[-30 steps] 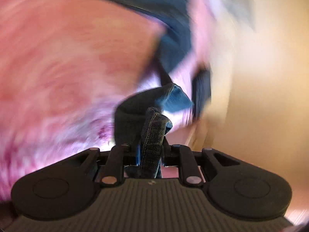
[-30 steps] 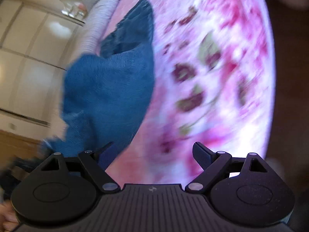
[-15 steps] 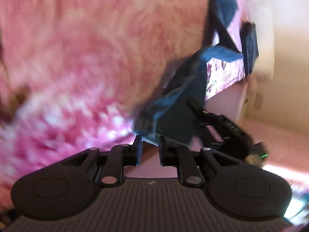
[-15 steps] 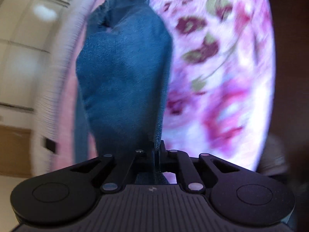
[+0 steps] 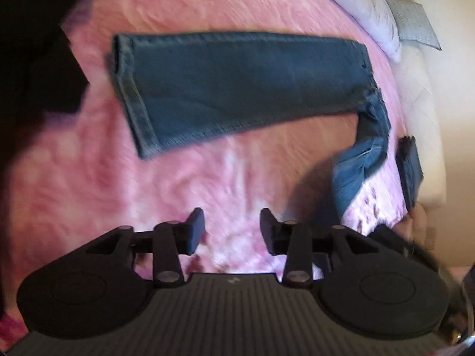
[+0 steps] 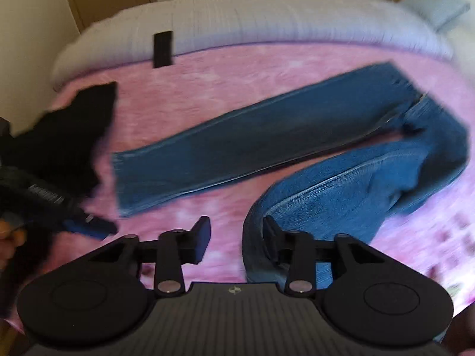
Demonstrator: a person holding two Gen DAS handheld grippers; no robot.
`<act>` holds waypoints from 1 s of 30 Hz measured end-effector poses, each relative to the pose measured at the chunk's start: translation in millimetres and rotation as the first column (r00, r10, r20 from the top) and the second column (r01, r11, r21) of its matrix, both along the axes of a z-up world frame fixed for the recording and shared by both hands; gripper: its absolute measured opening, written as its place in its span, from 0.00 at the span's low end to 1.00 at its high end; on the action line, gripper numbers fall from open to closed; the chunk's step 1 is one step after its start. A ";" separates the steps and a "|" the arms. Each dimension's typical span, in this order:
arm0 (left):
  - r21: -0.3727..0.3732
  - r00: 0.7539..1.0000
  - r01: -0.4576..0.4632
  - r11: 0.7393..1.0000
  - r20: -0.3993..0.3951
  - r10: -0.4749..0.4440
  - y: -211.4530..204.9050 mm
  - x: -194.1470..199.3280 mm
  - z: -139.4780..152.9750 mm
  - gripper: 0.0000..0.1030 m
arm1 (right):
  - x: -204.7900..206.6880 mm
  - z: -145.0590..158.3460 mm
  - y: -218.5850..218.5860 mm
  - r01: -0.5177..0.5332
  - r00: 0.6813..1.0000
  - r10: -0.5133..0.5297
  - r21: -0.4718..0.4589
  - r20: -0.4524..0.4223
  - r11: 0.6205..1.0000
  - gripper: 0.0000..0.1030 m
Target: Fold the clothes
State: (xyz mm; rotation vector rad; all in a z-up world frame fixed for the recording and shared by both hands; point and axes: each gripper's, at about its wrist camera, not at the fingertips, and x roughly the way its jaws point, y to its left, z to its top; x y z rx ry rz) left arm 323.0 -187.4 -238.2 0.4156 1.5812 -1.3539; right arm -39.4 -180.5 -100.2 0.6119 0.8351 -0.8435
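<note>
The jeans [image 5: 237,89] now lie spread on the pink fleecy blanket [image 5: 207,184], one leg stretched flat toward ten o'clock of the right wrist view and the other bunched at three. Half a second ago both grippers pinched denim. Left gripper [image 5: 232,231] and right gripper [image 6: 236,235] have just been opening, fingers apart on nothing, so the heavy, stitched cloth looks laid out for folding.

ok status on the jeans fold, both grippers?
Left gripper open, jaws just opened, nothing between. Right gripper open, just reopened, clear of the denim. Jeans on pink blanket, one leg flat, other bunched. Black garment beside the hem.
</note>
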 end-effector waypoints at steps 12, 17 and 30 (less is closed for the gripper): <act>-0.100 0.841 0.539 0.836 0.115 -0.528 -101.1 -136.4 -65.7 0.67 | -152.5 -93.6 22.9 0.490 0.800 -0.567 0.331 0.197 0.807 0.76; -0.048 0.699 0.702 0.710 0.238 -0.675 -121.5 -158.4 -82.8 0.67 | -154.5 -125.9 23.4 0.448 0.720 -0.606 0.440 0.339 0.778 0.76; 0.011 0.793 0.591 0.807 -0.193 -0.578 -122.1 -92.6 -35.8 0.04 | -99.9 -174.0 33.7 0.347 0.525 -0.688 0.611 0.501 0.711 0.77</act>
